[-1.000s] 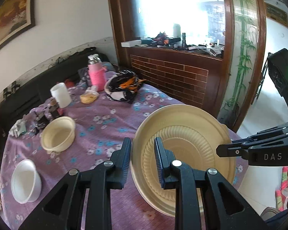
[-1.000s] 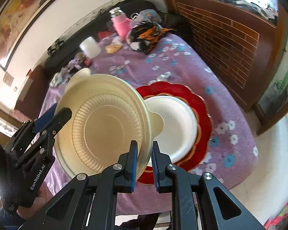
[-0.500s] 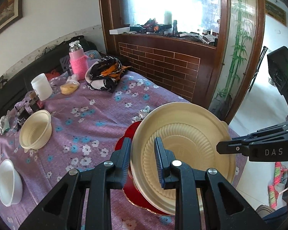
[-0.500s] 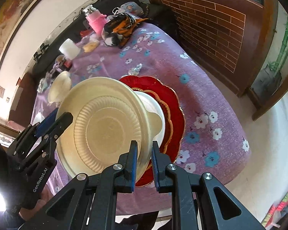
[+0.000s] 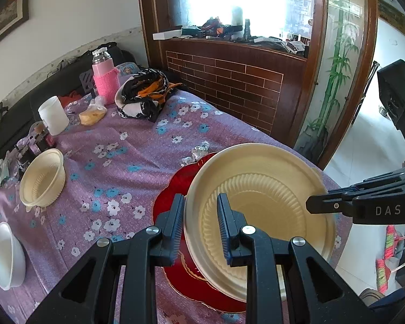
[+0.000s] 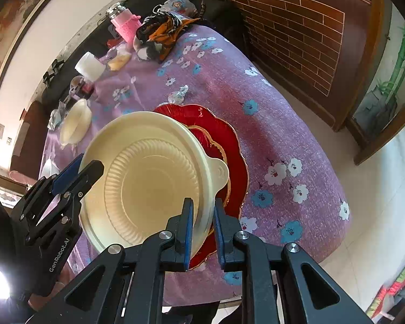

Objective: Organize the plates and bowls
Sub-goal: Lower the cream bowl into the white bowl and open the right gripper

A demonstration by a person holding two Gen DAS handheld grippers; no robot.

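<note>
Left gripper & right gripper each pinch opposite rims of one cream plate, jaws narrow on its edge. Plate is tilted, held just above a red plate at the near right of the purple floral tablecloth. Far left: cream bowl, then white bowl nearer. Pink bottle at far side.

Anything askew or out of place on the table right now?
Only a crumpled clear wrapper lying loose on the tablecloth just beyond the red plate. The cream plate sits tilted, but both grippers hold it.
</note>
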